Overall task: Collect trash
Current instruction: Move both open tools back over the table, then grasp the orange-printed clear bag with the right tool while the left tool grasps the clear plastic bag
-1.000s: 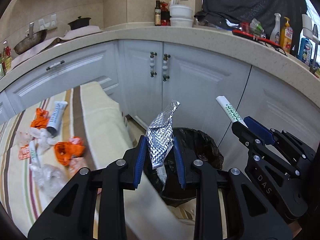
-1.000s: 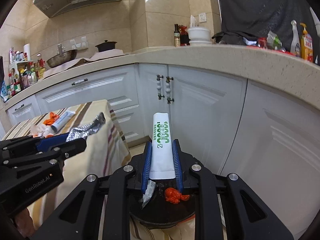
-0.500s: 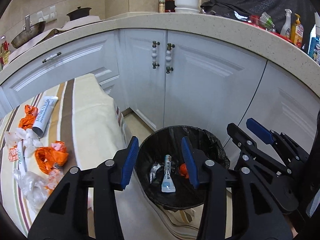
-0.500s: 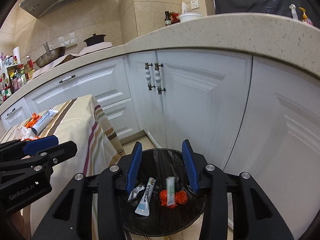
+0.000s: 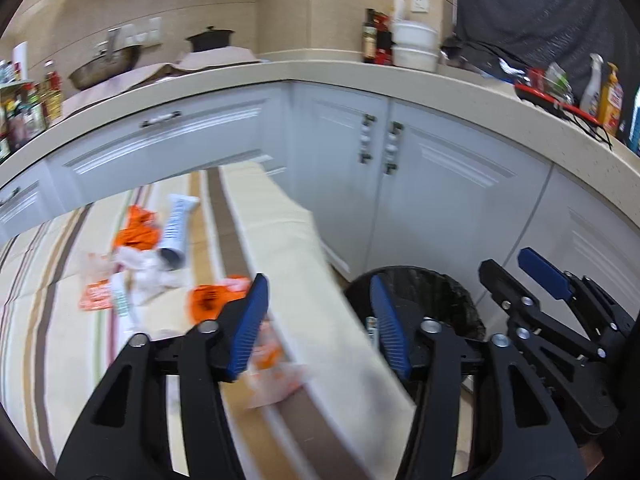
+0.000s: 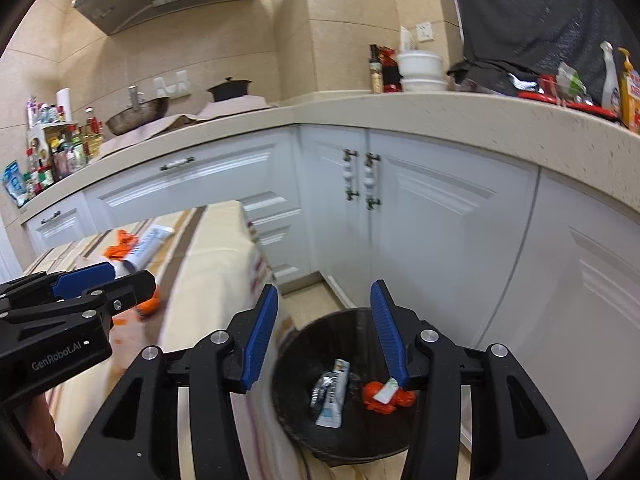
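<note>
Now both grippers hang with nothing between their blue pads. The left gripper [image 5: 320,320] has its jaws parted, having just been opening, and it looks down across the corner of the table [image 5: 304,320], which is draped in a cream cloth with brown stripes. The right gripper [image 6: 324,328] is likewise spread apart and empty, its jaws also having just been opening, and it points down over the black bin [image 6: 348,432] on the floor beside the table, in front of the white cabinets [image 6: 440,232].

Inside the bin lie a crumpled silver wrapper [image 6: 322,388], a flattened white tube [image 6: 334,396] and an orange scrap [image 6: 380,398] with a small white piece on it.

More trash is on the tablecloth, well apart from the bin: a white tube with a dark cap [image 5: 178,228] near the far edge, an orange wrapper [image 5: 136,230] just beside it, crumpled white paper [image 5: 148,272] below them, and another orange wrapper [image 5: 212,298] close to the left gripper's left pad. Nearer pieces under that gripper are too blurred to tell.

A beige countertop [image 6: 460,116] runs above the cabinets.
</note>
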A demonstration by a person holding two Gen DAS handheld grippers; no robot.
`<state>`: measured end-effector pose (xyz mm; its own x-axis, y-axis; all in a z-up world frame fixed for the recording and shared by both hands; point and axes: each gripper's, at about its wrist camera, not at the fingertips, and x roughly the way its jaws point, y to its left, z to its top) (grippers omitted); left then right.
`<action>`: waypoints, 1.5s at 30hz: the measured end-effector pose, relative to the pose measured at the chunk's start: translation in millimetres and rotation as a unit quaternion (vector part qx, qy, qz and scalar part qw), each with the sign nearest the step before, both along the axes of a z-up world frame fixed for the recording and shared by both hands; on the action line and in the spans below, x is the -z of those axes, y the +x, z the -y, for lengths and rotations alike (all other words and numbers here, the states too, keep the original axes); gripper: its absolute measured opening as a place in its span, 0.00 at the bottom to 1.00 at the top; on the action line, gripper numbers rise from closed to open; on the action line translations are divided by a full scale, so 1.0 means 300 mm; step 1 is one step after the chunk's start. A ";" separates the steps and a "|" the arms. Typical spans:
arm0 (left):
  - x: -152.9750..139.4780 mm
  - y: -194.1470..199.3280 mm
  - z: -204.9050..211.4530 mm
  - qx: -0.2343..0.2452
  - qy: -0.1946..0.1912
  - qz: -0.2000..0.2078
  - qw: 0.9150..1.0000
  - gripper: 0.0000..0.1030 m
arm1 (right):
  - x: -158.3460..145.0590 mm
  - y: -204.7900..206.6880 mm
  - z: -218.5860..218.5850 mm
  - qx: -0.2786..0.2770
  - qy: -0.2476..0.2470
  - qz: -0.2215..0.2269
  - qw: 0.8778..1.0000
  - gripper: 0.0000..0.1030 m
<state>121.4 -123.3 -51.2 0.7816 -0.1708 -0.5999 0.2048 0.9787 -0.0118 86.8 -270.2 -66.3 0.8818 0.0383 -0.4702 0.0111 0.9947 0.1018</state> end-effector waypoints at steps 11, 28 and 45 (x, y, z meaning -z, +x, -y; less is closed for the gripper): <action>-0.024 -0.071 -0.320 -0.079 0.008 0.007 0.997 0.56 | -0.029 0.004 -0.211 -0.056 0.002 0.001 0.998 0.52; 0.052 -0.114 -0.656 -0.168 0.002 -0.021 0.986 0.58 | 0.027 0.067 -0.468 -0.131 -0.023 -0.053 0.990 0.57; 0.086 -0.091 -0.517 -0.120 -0.004 -0.035 0.992 0.63 | 0.060 0.069 -0.439 -0.139 -0.012 -0.078 0.987 0.15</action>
<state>94.1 31.7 -76.9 0.7570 0.0113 -0.6533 -0.0366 0.9990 -0.0252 107.4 -138.6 -84.3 0.7557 0.2554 -0.6031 -0.2483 0.9638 0.0970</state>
